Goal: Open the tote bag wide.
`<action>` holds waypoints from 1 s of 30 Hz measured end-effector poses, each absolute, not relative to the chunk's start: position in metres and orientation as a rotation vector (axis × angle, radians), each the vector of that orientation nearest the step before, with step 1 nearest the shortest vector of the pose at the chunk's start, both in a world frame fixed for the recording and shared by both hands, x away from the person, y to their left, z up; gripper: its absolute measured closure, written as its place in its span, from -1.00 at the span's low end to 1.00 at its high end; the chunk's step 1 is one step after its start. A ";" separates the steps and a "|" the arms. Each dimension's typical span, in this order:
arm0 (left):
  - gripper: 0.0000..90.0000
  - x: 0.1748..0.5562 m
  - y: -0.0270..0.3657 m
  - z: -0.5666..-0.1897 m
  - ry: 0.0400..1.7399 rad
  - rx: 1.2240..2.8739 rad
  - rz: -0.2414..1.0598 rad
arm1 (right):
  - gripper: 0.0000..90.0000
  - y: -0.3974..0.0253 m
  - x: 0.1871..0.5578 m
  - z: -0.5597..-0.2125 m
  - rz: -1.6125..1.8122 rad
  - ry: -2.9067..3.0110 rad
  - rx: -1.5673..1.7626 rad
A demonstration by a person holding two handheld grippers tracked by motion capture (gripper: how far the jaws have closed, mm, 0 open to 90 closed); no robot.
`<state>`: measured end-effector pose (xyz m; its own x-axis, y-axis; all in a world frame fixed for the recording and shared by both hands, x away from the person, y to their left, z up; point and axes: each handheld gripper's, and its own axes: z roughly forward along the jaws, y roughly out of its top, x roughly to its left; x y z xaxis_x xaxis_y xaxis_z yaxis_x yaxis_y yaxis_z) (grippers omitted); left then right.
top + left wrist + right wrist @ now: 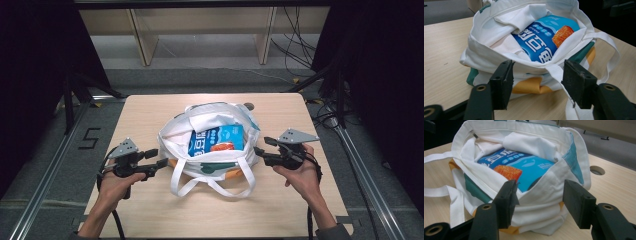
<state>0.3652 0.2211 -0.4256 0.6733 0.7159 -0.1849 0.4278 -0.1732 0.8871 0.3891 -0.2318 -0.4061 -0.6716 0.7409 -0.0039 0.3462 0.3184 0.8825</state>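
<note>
A: What's nearest, bottom of the high view?

B: Two forearms come up from the bottom edge. Left gripper (156, 158) sits left of centre, right gripper (259, 151) right of centre. Both have jaws spread wide w/ nothing between them, tips just beside a white tote bag (172, 137) at centre frame.

A: And the bag?

B: Slumped on the wooden table (150, 107), mouth open. Inside, a blue snack packet (216, 140) lies flat, partly under a fold of white cloth. Bag handles (212, 186) loop toward the lower frame. In the left gripper view the near rim sits btwn the jaws but isn't pinched.

A: How far along?

B: Judging by this, the packet's already in; gripping the rim or handles is left, not yet begun.

A: Farther back?

B: Grey floor, wooden shelf legs (142, 42), cables at upper right.
</note>
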 end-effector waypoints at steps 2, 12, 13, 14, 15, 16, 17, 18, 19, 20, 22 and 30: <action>-0.16 0.364 0.221 -0.426 0.899 1.812 0.336 | -0.03 -0.232 0.386 -0.406 1.301 2.183 0.988; -0.30 0.352 0.218 -0.432 0.909 1.807 0.339 | -0.18 -0.237 0.377 -0.411 1.286 2.195 1.021; -0.31 0.350 0.218 -0.432 0.905 1.807 0.338 | -0.20 -0.237 0.376 -0.413 1.292 2.179 1.032; -0.31 0.348 0.217 -0.432 0.901 1.810 0.346 | -0.21 -0.238 0.376 -0.414 1.289 2.184 1.018; -0.32 0.346 0.217 -0.433 0.893 1.812 0.347 | -0.22 -0.240 0.376 -0.414 1.277 2.198 1.002; -0.34 0.344 0.215 -0.434 0.898 1.808 0.342 | -0.23 -0.239 0.374 -0.415 1.284 2.189 1.036; -0.35 0.343 0.215 -0.434 0.885 1.818 0.351 | -0.24 -0.240 0.372 -0.416 1.285 2.195 1.041; -0.36 0.340 0.213 -0.435 0.905 1.803 0.345 | -0.24 -0.241 0.373 -0.418 1.294 2.186 1.016; -0.37 0.339 0.213 -0.436 0.893 1.814 0.347 | -0.26 -0.241 0.371 -0.419 1.299 2.202 1.039; -0.37 0.337 0.213 -0.437 0.884 1.814 0.345 | -0.28 -0.241 0.370 -0.420 1.297 2.188 1.043; -0.38 0.333 0.212 -0.439 0.897 1.802 0.327 | -0.33 -0.244 0.369 -0.422 1.290 2.187 1.027; -0.41 0.323 0.207 -0.446 0.907 1.794 0.325 | -0.37 -0.246 0.360 -0.428 1.299 2.186 1.035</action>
<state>0.3231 0.2067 -0.4462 0.6754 0.7113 -0.1944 0.4263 -0.1616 0.8900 0.3601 -0.2463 -0.4281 -0.6493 0.7597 0.0355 0.3943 0.2964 0.8699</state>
